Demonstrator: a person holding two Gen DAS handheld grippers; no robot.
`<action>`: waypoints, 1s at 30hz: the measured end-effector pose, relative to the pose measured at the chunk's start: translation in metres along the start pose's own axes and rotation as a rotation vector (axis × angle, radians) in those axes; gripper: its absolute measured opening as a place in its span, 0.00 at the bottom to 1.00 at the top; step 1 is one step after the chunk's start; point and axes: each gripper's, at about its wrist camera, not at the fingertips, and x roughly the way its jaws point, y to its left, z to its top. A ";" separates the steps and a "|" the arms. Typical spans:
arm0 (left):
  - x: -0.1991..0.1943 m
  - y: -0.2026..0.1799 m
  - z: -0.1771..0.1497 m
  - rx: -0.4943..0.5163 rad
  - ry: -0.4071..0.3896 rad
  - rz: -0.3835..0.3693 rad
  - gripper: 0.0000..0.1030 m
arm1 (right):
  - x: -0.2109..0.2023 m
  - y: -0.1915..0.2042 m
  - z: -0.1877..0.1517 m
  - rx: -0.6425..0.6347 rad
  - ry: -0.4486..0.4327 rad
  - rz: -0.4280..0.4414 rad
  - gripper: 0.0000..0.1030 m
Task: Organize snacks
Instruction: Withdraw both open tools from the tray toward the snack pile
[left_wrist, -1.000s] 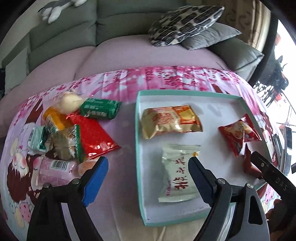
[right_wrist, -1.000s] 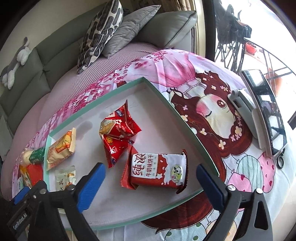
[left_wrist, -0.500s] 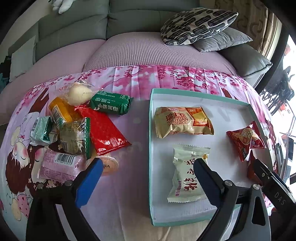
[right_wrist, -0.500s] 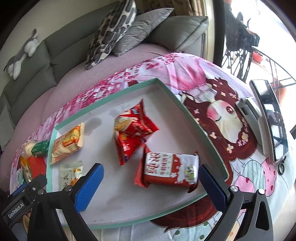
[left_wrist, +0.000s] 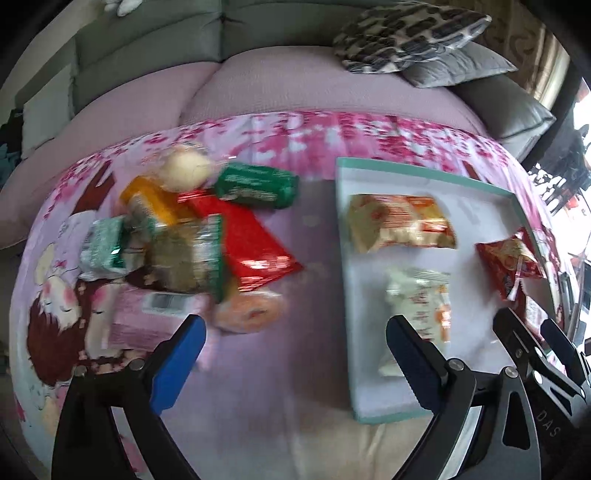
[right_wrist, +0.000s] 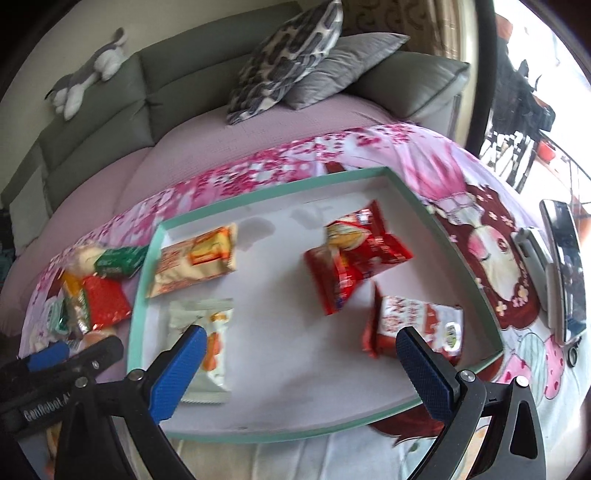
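Note:
A heap of loose snacks lies on the pink cloth: a green packet, a red packet, a pink packet and a round peach-coloured snack. My left gripper hangs open above the cloth between the heap and the teal tray, nothing between its pads. The tray holds a yellow packet, a white packet, two red packets and a red-and-white packet. My right gripper stands open over the tray's near half, holding nothing.
A phone on a stand sits on the cloth right of the tray. Behind the cloth are a pink cushion seat, a grey sofa with pillows and a plush toy. The left gripper shows at the right wrist view's lower left.
My left gripper has slid left from over the white packet toward the heap, jaws a little wider. My right gripper has moved left across the tray and rolled.

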 end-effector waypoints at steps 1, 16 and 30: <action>0.000 0.008 0.000 -0.014 0.003 0.009 0.95 | 0.000 0.004 -0.001 -0.012 0.001 0.003 1.00; -0.010 0.080 -0.008 -0.063 0.010 0.070 0.95 | 0.000 0.065 -0.019 -0.150 0.010 0.057 1.00; 0.004 0.158 -0.002 -0.234 0.059 0.037 0.95 | 0.002 0.101 -0.010 -0.178 0.025 0.078 1.00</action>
